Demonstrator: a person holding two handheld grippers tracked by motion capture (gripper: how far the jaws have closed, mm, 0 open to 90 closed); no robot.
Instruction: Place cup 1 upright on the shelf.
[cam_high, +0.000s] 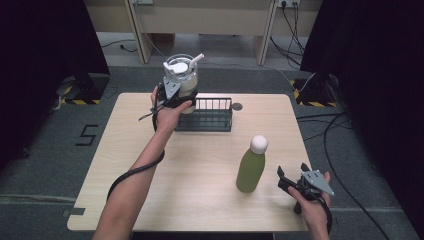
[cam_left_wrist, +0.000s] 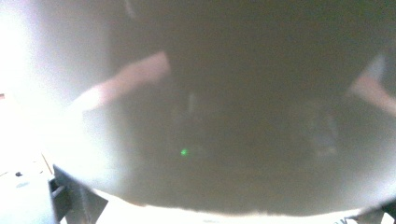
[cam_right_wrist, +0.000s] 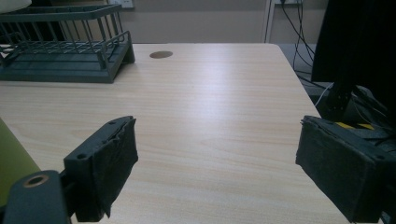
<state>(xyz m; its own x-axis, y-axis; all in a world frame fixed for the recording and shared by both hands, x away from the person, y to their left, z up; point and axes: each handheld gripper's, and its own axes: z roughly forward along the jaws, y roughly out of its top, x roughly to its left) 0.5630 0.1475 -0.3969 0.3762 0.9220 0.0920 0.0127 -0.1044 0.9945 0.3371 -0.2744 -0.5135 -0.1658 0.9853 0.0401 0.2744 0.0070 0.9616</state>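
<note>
Item 1: clear glass jar with white lid (cam_high: 182, 75), held by the left gripper (cam_high: 172, 92) over the dark wire rack (cam_high: 205, 116). Judged heavy, slippery, fragile; body grasp advised. Right gripper (cam_high: 292, 181) spread, empty.

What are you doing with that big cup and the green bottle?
A person is working at a wooden table with a gripper in each hand. The left gripper is shut on a clear lidded cup with a white straw, holding it up over the left end of a dark wire rack. The right gripper rests open near the table's right front corner, holding nothing. A green bottle with a white cap stands upright just left of it, untouched.
</note>
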